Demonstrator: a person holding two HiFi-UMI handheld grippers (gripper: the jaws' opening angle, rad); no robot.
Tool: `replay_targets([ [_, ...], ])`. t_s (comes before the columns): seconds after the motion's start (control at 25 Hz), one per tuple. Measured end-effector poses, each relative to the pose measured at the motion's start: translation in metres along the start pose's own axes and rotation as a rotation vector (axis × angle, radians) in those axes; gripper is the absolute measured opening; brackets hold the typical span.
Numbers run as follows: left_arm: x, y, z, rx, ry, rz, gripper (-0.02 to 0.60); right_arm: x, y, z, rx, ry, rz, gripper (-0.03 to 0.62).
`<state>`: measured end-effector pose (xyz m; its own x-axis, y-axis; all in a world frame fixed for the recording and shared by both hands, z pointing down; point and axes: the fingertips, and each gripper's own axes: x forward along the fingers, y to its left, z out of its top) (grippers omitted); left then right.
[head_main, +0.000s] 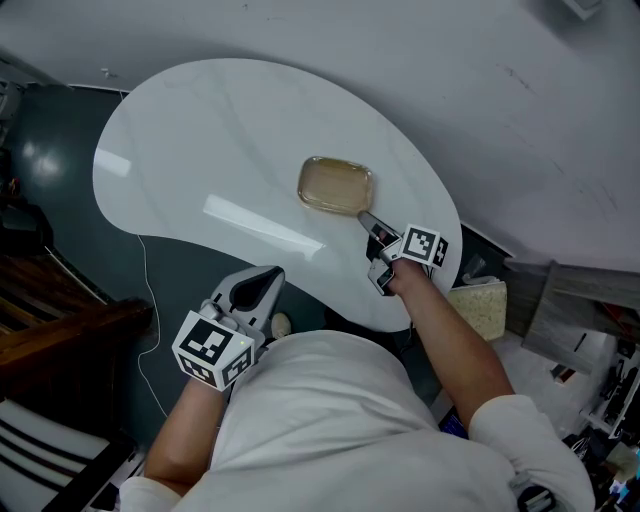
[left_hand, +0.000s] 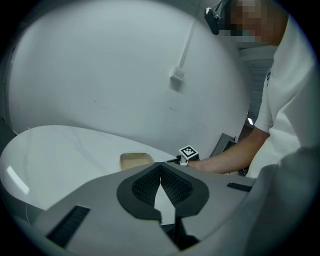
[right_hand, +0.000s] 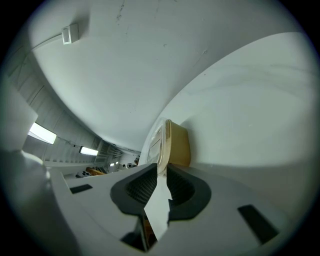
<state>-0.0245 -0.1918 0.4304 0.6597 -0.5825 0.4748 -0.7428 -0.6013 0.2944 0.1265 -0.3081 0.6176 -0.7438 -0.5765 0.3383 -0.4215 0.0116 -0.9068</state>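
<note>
1. The right gripper is seen clamped. Its jaws are closed on the near rim of the tan container, and the edge of the clear lid is pinched between the pads.
2. In the head view, the tan container is found resting on the white table, at 11 o'clock from the right gripper, in the table's right half.
3. The right forearm is stretched out over the table's near edge.
4. The left gripper is shown with its jaws pressed together at the tips, and nothing is held between them.
5. The left gripper is held just off the table's near edge, at 7 o'clock from the tan container and well apart from it.
6. A thin cable is spotted on the dark floor at 9 o'clock from the left gripper. A yellowish block is seen at 4 o'clock from the right gripper, beyond the table.
</note>
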Motion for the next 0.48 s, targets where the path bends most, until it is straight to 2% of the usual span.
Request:
replay_targets([
  [0.48, -0.001, 0.002, 0.0, -0.002, -0.011, -0.017, 0.017, -0.006, 0.024, 0.003, 0.004, -0.035, 0.05, 0.049],
])
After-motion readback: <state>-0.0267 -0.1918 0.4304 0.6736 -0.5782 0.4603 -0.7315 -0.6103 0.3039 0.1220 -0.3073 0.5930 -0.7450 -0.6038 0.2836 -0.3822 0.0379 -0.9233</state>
